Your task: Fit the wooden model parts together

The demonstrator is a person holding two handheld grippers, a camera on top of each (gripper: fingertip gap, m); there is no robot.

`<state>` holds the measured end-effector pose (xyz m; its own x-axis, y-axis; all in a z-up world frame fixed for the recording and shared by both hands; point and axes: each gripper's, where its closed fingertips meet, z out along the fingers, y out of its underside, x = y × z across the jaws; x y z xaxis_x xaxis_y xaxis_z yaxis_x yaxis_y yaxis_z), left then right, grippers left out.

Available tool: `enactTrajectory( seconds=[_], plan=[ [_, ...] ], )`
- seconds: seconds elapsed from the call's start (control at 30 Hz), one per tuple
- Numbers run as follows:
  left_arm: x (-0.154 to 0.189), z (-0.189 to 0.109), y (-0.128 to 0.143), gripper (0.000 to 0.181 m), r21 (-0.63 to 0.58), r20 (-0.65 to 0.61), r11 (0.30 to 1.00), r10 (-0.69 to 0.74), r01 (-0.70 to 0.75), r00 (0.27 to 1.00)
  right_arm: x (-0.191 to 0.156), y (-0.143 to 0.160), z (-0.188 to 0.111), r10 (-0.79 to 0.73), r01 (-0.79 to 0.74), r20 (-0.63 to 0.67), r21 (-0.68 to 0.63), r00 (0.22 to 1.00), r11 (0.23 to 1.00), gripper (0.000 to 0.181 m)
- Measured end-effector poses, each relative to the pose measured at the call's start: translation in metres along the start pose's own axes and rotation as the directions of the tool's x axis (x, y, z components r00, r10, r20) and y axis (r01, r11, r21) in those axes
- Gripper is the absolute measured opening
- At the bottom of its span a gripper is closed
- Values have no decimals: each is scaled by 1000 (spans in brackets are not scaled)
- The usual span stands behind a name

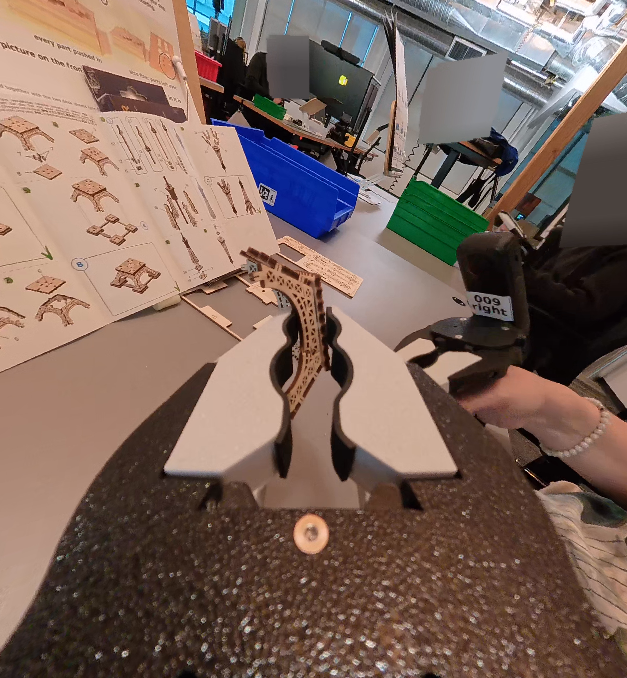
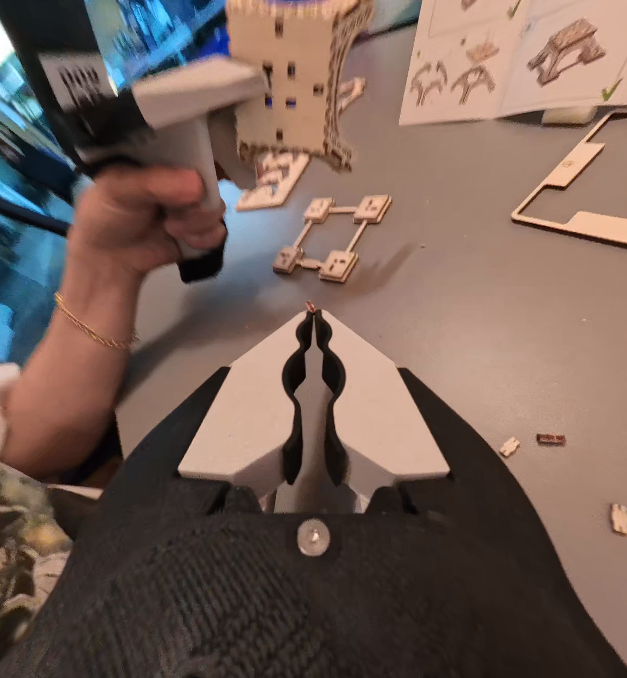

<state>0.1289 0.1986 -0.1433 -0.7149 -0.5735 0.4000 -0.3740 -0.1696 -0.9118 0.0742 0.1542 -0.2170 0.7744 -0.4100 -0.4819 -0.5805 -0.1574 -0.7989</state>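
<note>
Wooden tower base [image 1: 302, 330] hangs above the bench [image 1: 102, 367], one leg clamped in my left hand-held gripper [image 1: 306, 352], freeing its slots for my right hand-held gripper [image 2: 312, 317], which pinches a tiny wooden peg [image 2: 310, 306].

A grey counter [image 1: 84, 367] was observed, with blue bins [image 1: 297, 183] and green trays [image 1: 433, 216] set on it. Exposed silver ducts [image 1: 524, 33] were noted overhead; desks [image 1: 304, 128] stood behind.
</note>
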Motion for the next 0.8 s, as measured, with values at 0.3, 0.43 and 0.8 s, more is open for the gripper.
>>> enactTrajectory(
  seconds=[0.3, 0.43, 0.8],
  plan=[
    [14, 11, 1, 11, -9, -26, 999, 45, -45, 999, -11, -66, -30, -31, 40, -39, 262, 999, 964, 0],
    [20, 16, 0, 11, -3, -25, 998, 57, -57, 998, -19, -86, -40, -92, 119, -107, 275, 990, 954, 0],
    [-26, -17, -6, 11, -2, 145, 997, 77, -77, 986, 20, -8, -19, -122, 125, -204, 4, 971, 992, 0]
  ],
)
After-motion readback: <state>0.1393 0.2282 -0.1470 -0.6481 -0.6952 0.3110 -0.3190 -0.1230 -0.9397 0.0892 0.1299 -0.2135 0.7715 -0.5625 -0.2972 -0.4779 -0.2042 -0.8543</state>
